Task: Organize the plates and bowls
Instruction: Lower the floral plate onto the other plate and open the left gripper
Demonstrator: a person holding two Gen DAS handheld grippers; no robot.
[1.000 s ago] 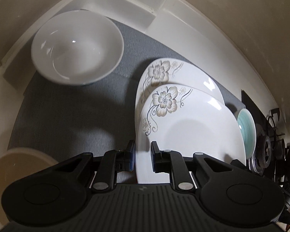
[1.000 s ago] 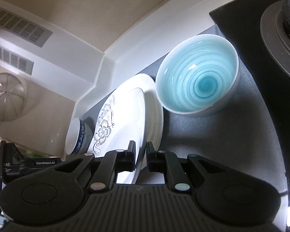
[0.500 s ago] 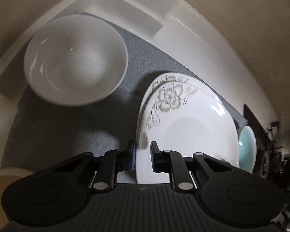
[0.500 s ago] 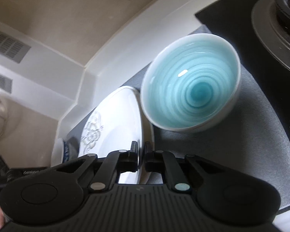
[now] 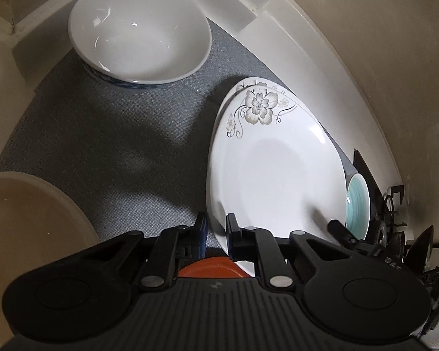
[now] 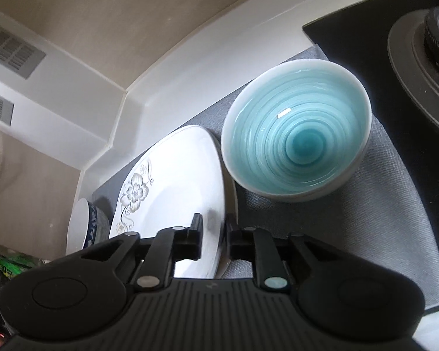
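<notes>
1. Grey textured mat (image 5: 108, 152) covers the counter and reaches the pale wall; all the dishes stand on it.
2. My floral plate (image 5: 278, 169) lies near the middle of the mat, on top of a second plate (image 6: 232, 204) of which only a thin rim shows.
3. My left gripper (image 5: 216, 234) has its fingers on both sides of the near rim of the floral plate, grasping it.
4. My right gripper (image 6: 213, 234) has its fingers around the opposite rim of the same plate, with small gaps, so I cannot tell if they press it.
5. One white bowl (image 5: 140, 26) with blue pattern outside stands in the far corner, well apart from the plates.
6. One turquoise bowl (image 6: 295, 143) stands just beside the plates, near the stove burner (image 6: 424, 44).
7. Something orange (image 5: 210, 267) shows between my left fingers, below the plate.
</notes>
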